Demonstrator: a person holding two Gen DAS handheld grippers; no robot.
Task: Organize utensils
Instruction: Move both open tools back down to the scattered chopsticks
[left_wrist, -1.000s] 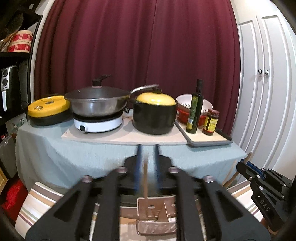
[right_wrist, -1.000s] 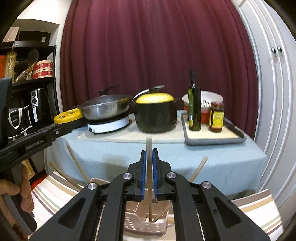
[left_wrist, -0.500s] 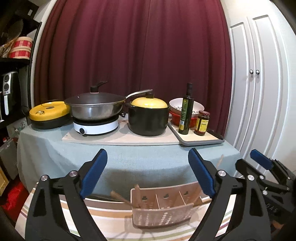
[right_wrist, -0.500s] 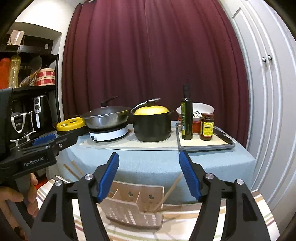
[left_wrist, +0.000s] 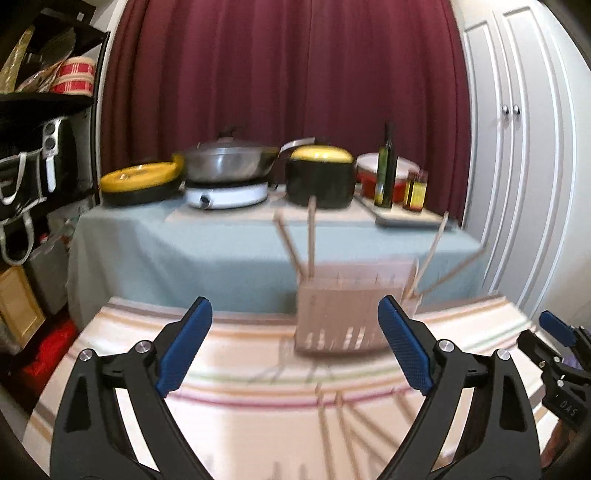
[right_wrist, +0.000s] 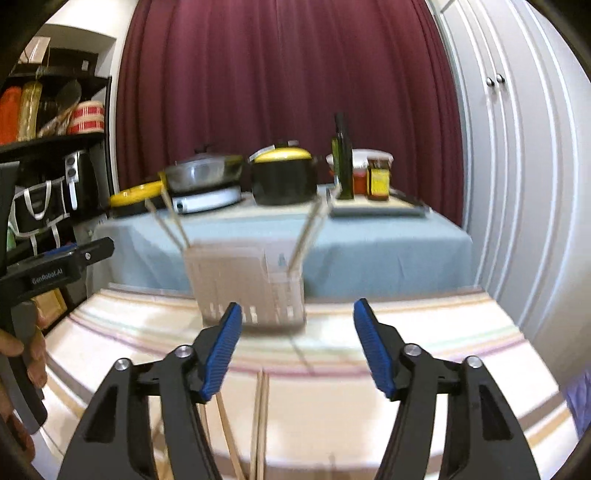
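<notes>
Two grippers, both with jaws spread wide and nothing between them, hang over a striped table (left_wrist: 122, 373) as I steer from afar. Starting at the left: my left gripper (left_wrist: 293, 350) points toward the far edge, where a beige slotted utensil holder (left_wrist: 343, 314) stands upright, slightly to the right of that gripper's centre line. Several chopsticks already lean out of its end compartments. Moving rightward, loose chopsticks (left_wrist: 332, 417) lie flat on the table toward the near edge, below and right of the left jaws; the picture is blurred, so I cannot count them. In the right wrist view, my right gripper (right_wrist: 297, 345) sits almost directly over a loose pair of chopsticks (right_wrist: 260, 417), which lie side by side with their long axis running from the near edge toward the holder, in line with the gripper's reach. I judge the right gripper is nearer to that pair, and would need to dip down and close across the sticks' width.
</notes>
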